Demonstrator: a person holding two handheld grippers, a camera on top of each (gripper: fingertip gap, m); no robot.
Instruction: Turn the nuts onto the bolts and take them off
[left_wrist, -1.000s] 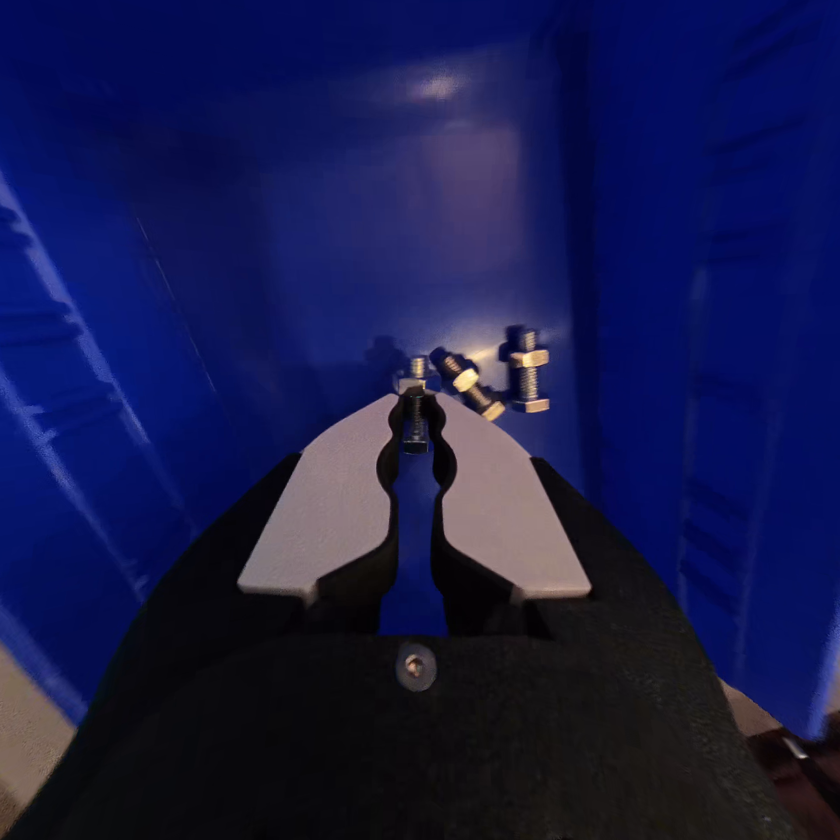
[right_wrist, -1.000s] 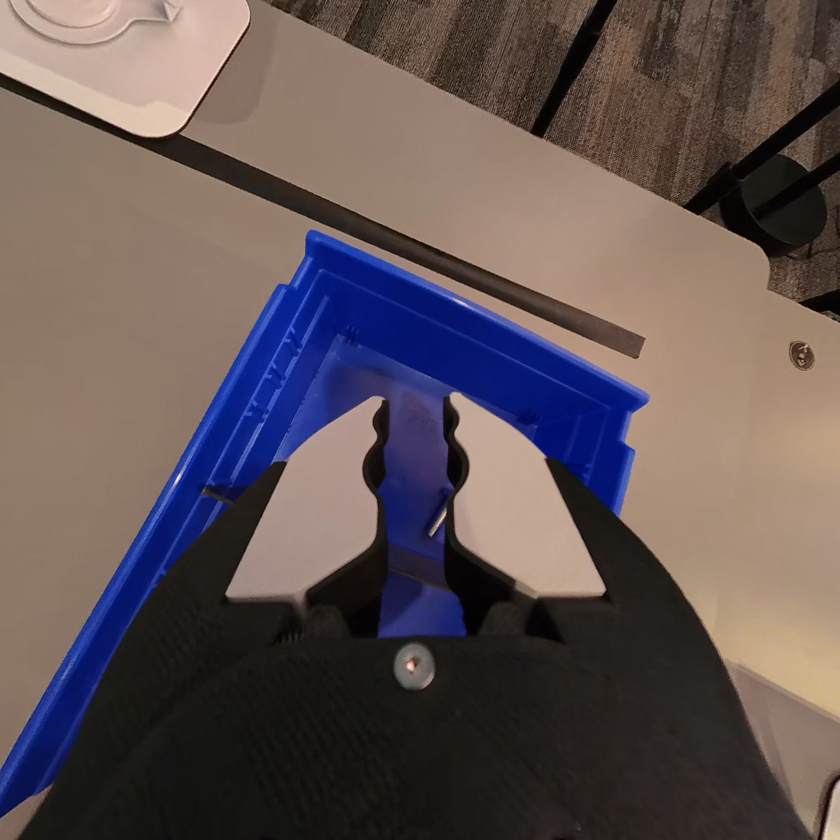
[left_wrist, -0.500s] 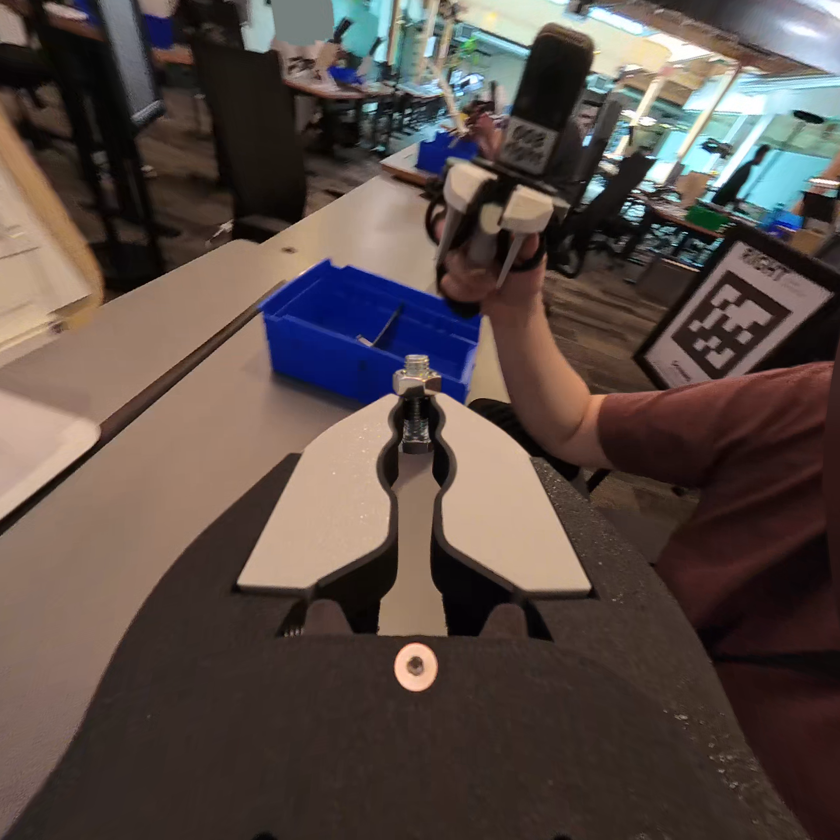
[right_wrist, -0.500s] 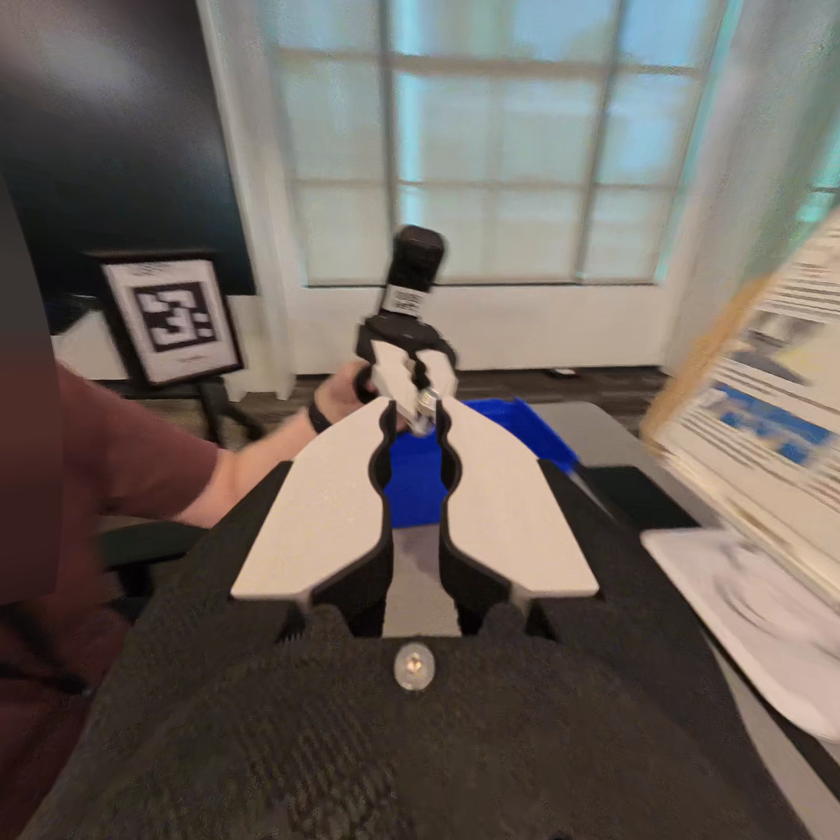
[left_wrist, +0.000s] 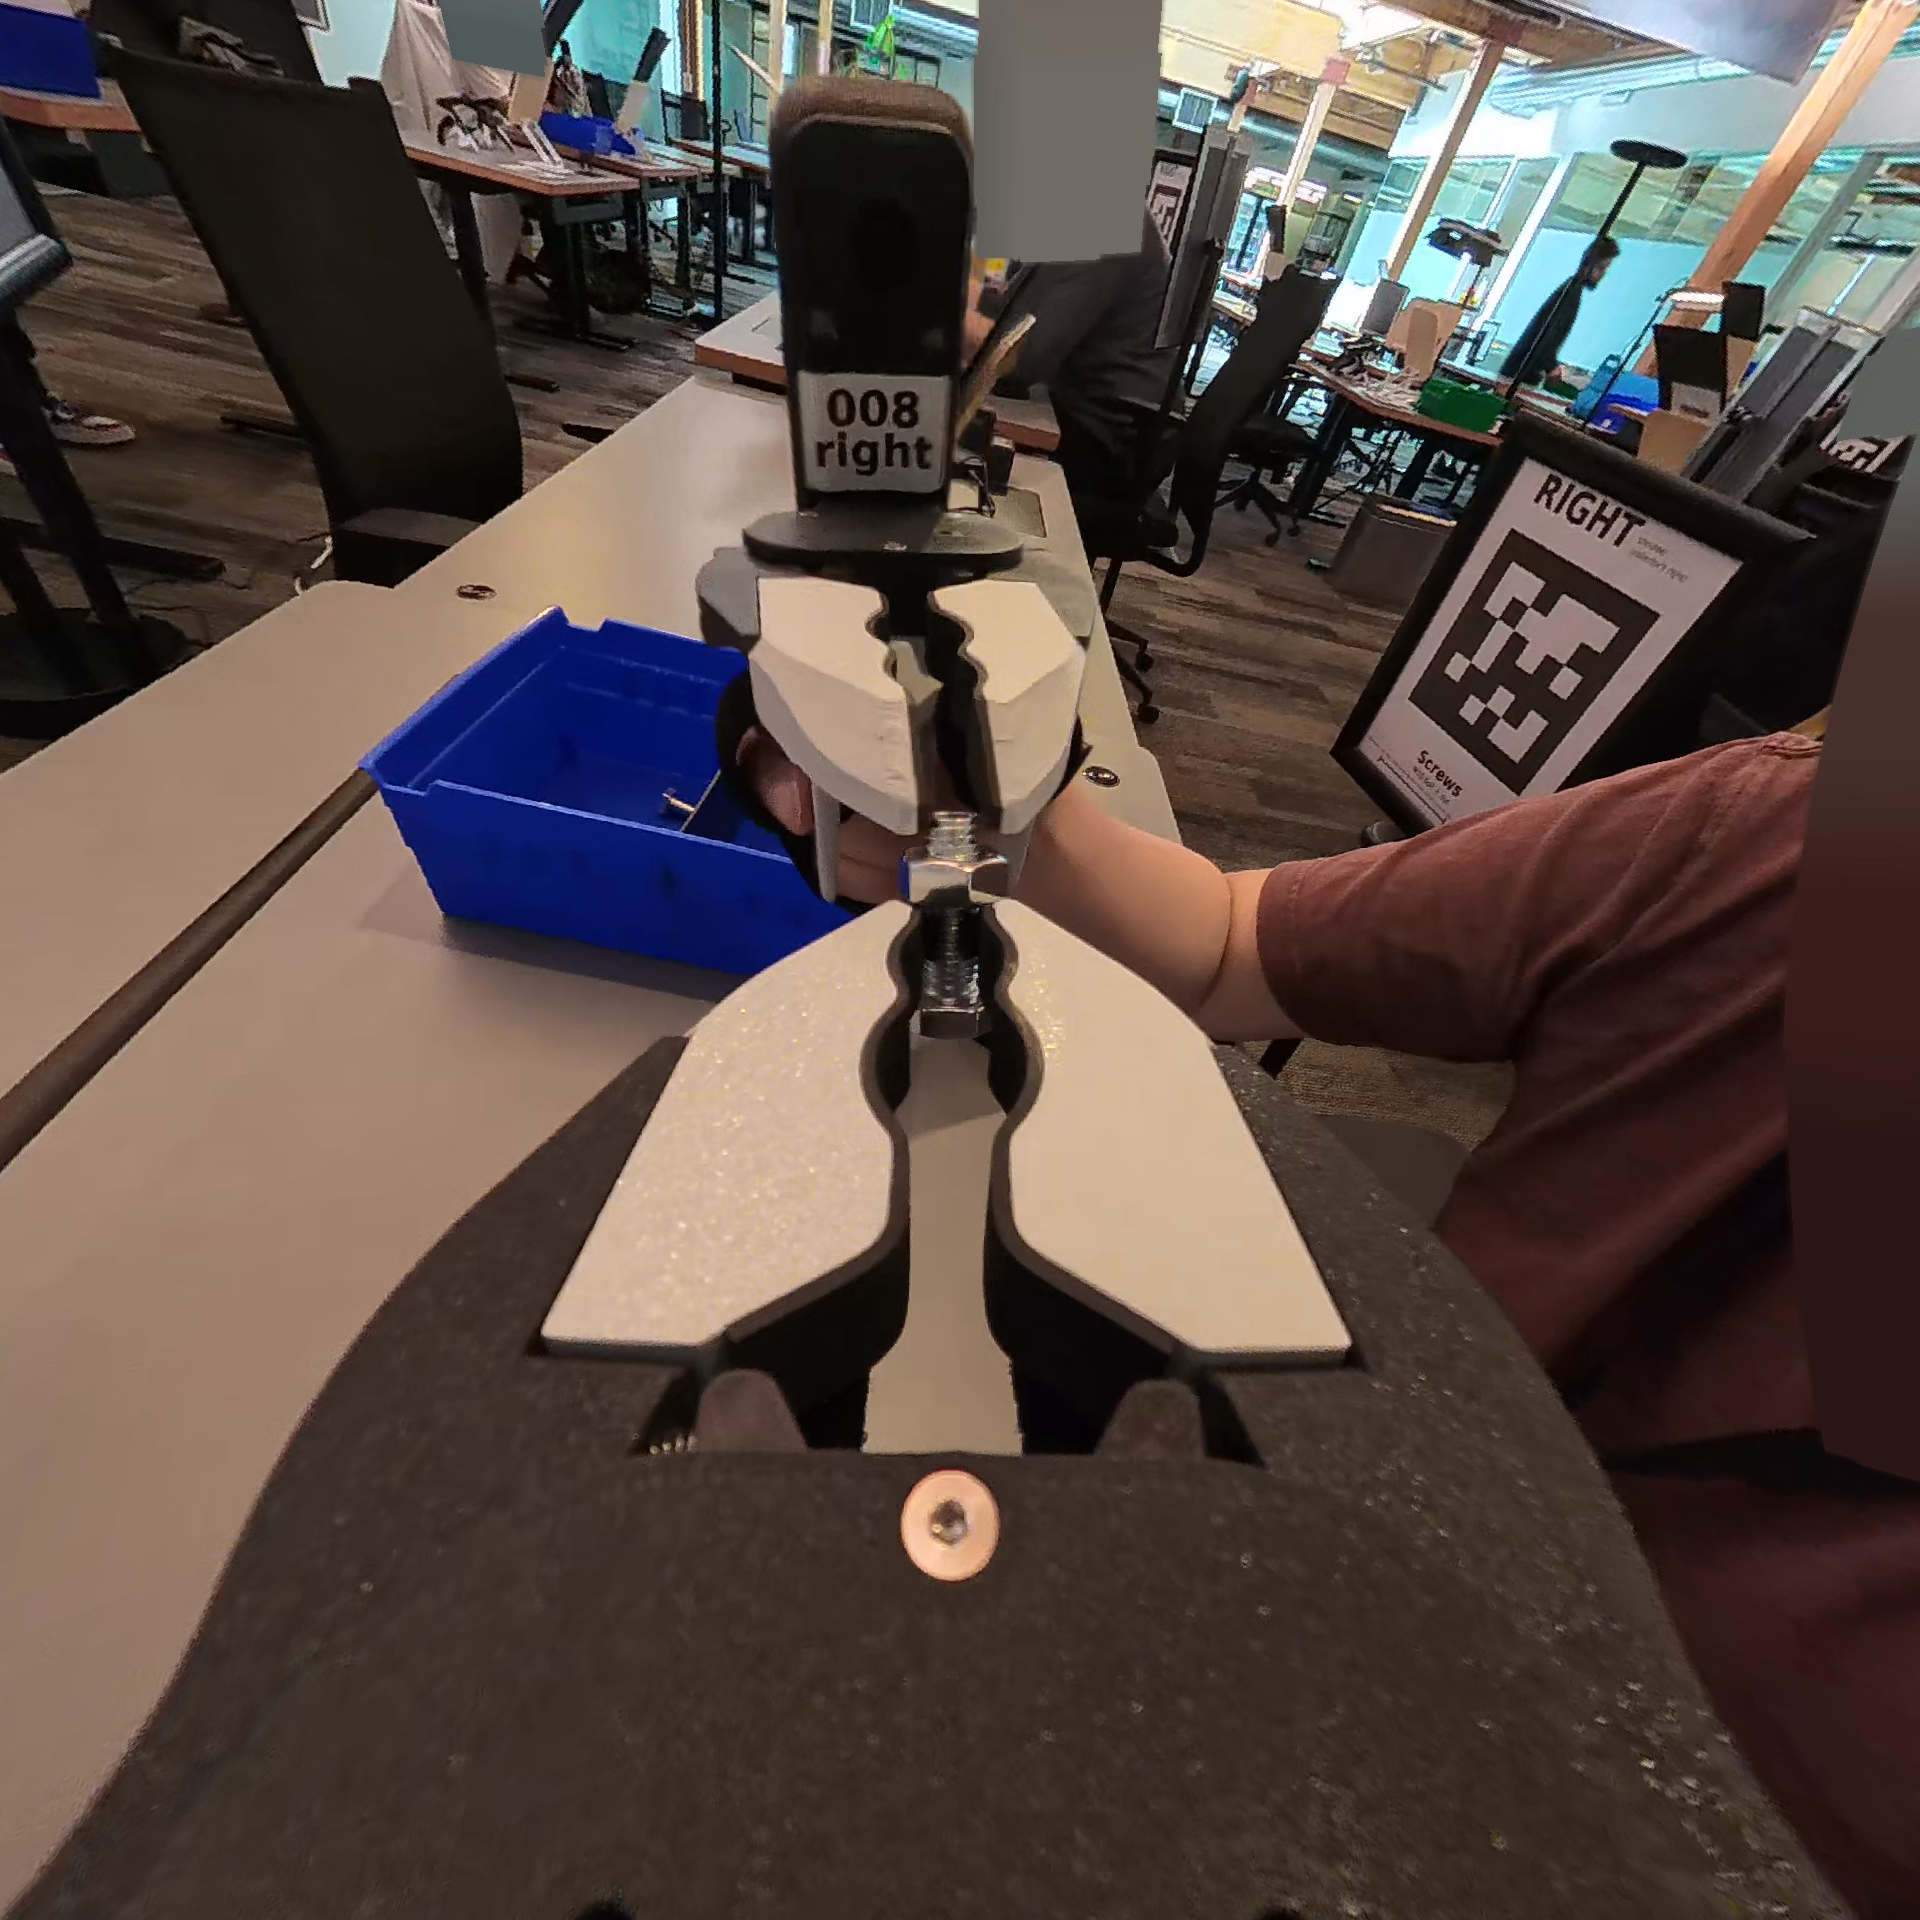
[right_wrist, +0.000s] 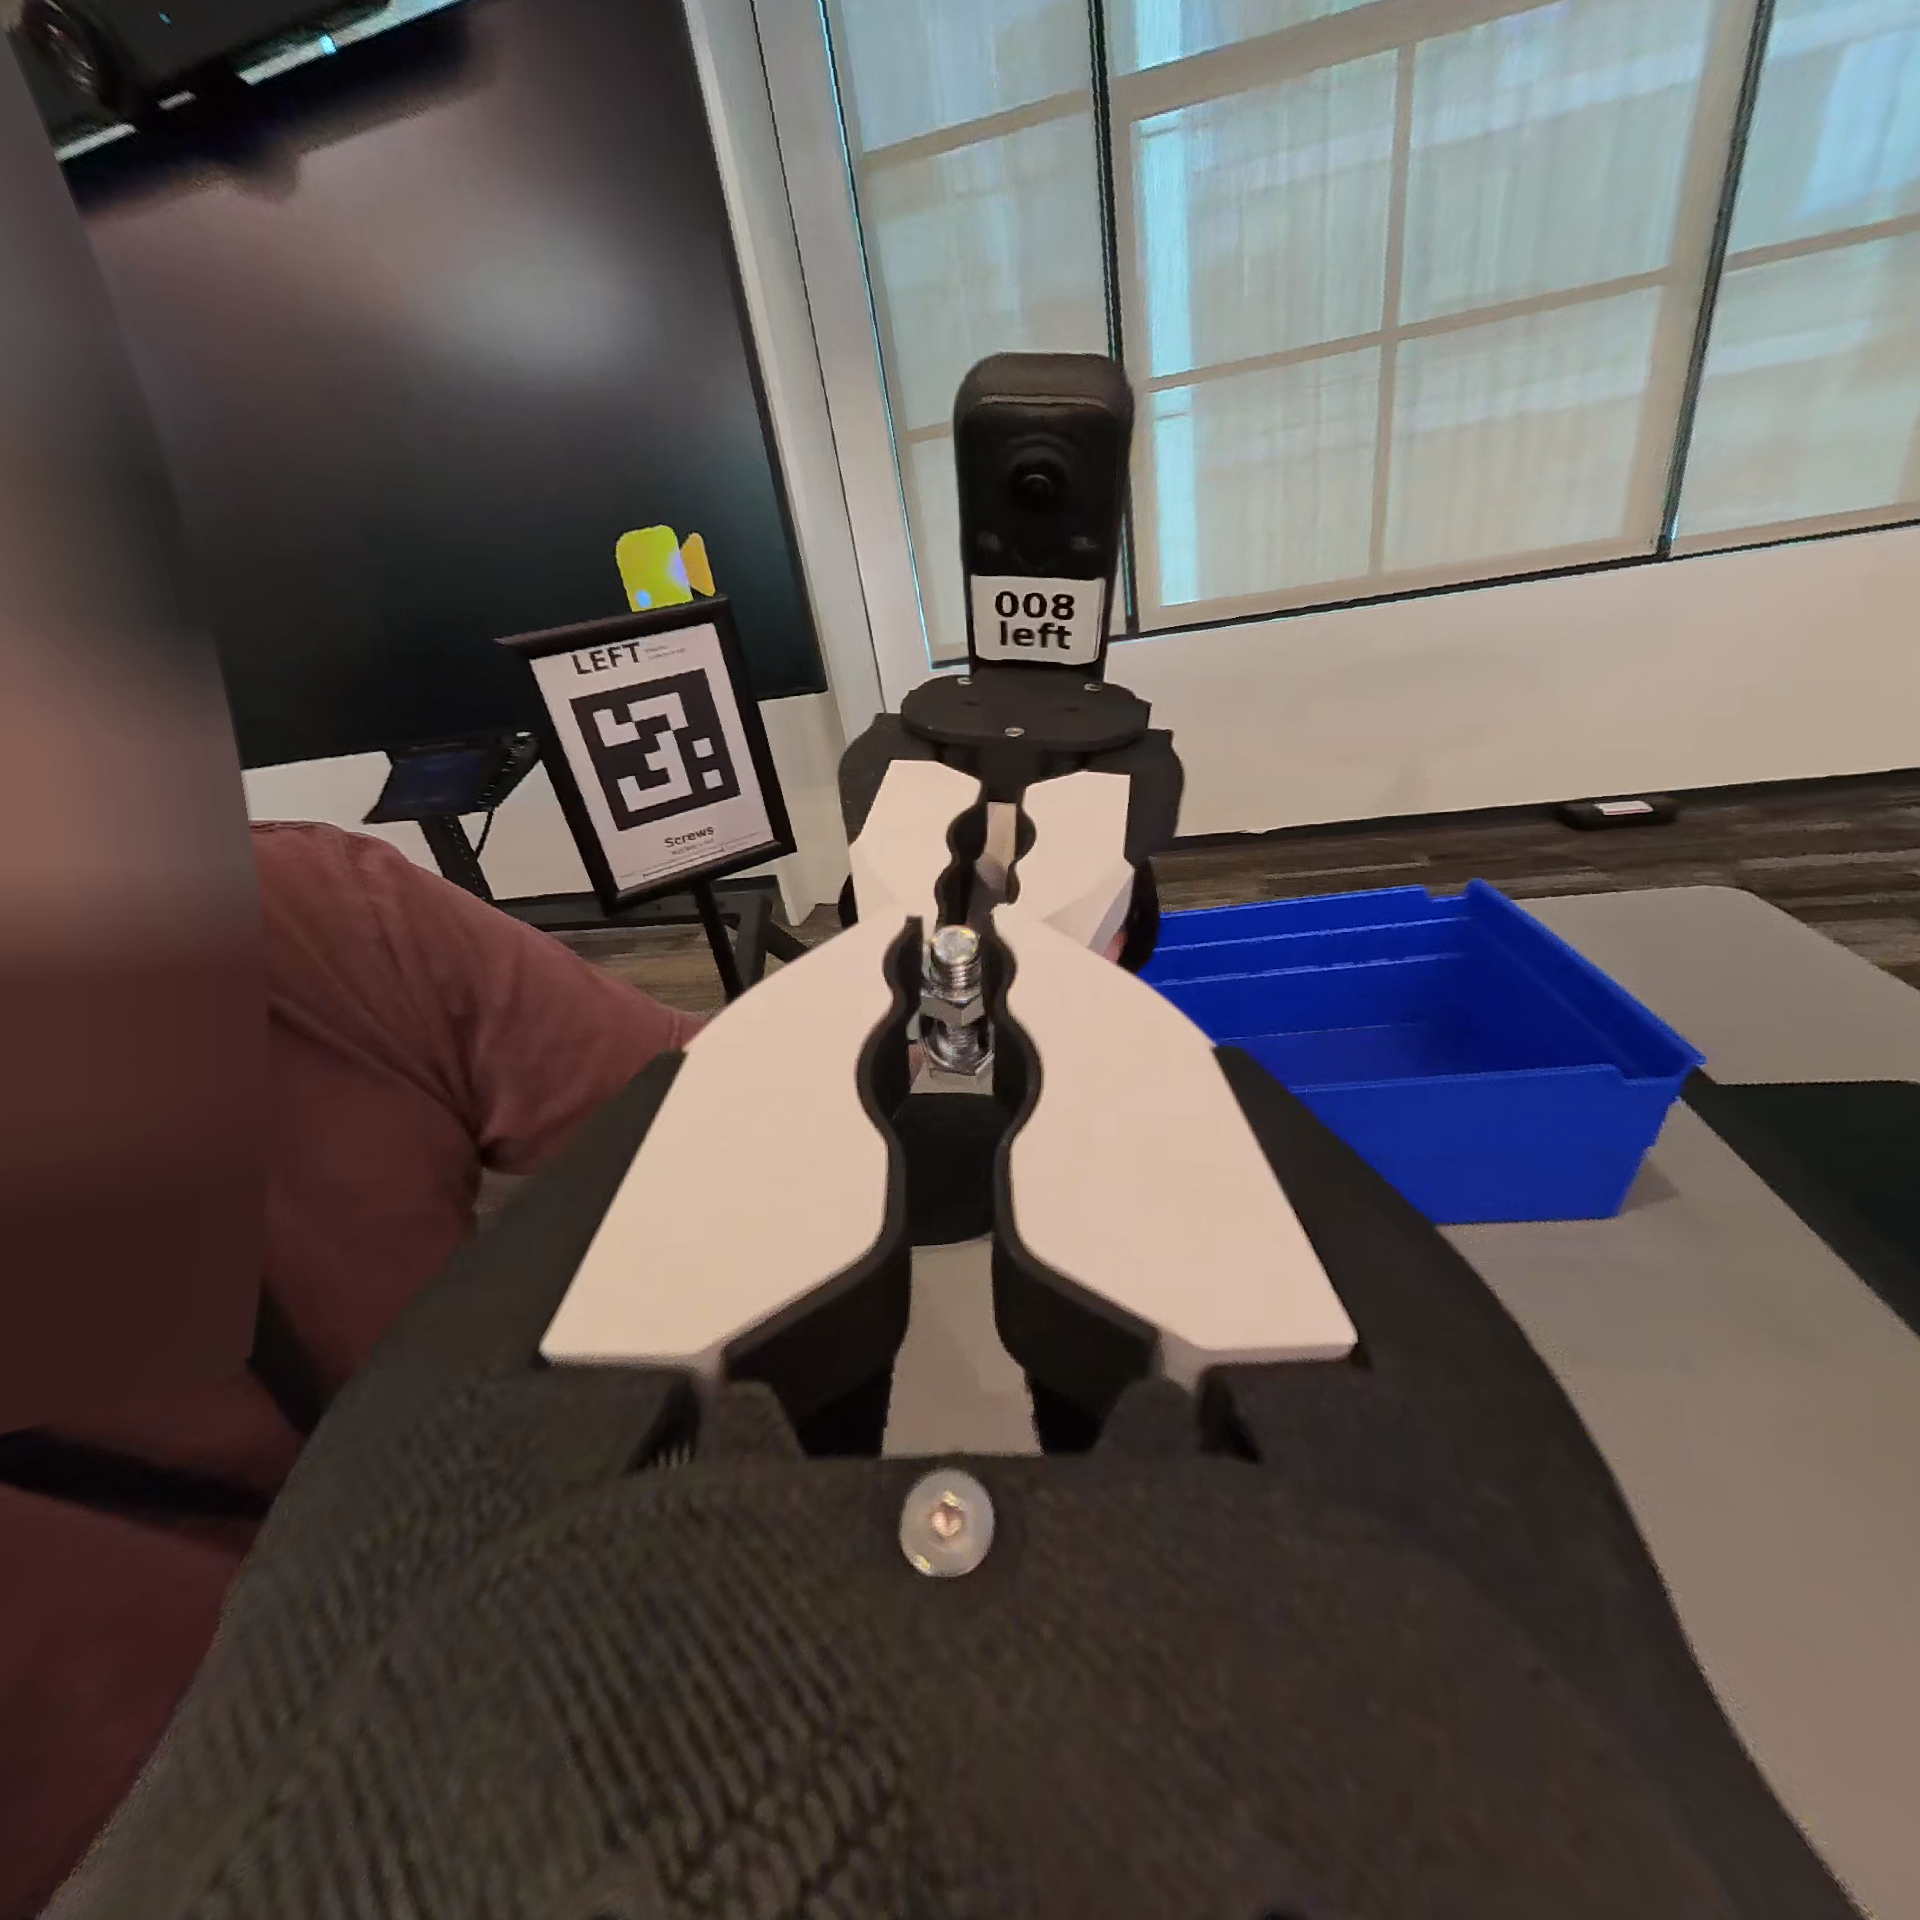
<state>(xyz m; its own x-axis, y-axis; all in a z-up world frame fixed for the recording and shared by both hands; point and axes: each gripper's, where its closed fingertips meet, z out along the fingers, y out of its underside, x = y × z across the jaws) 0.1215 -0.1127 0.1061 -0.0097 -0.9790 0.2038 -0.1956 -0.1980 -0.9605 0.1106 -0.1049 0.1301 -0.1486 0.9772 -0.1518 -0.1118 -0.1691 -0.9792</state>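
My left gripper (left_wrist: 951, 914) is shut on a steel bolt (left_wrist: 948, 966), head down between the finger notches, thread pointing away. A hex nut (left_wrist: 951, 878) sits on the thread just past my fingertips. My right gripper (left_wrist: 920, 831) faces it from the far side, with its fingers closed on either side of the nut. In the right wrist view my right gripper (right_wrist: 951, 925) holds the nut (right_wrist: 948, 1006) between its fingers, and the bolt's end (right_wrist: 954, 951) shows above the nut. The left gripper (right_wrist: 987, 883) stands right behind. Both are held above the table.
A blue bin (left_wrist: 582, 790) stands on the grey table (left_wrist: 312, 1039) to the left, with a small metal piece (left_wrist: 675, 805) inside; it also shows in the right wrist view (right_wrist: 1455, 1091). A framed marker sign (left_wrist: 1538, 665) stands right. The person's arm (left_wrist: 1351, 935) reaches in. Left and right tips are no more than a few centimetres apart.
My left gripper lifted the bolt with its nut out of the blue bin. My right gripper came out of the other bin, met it head-on and closed on the nut.
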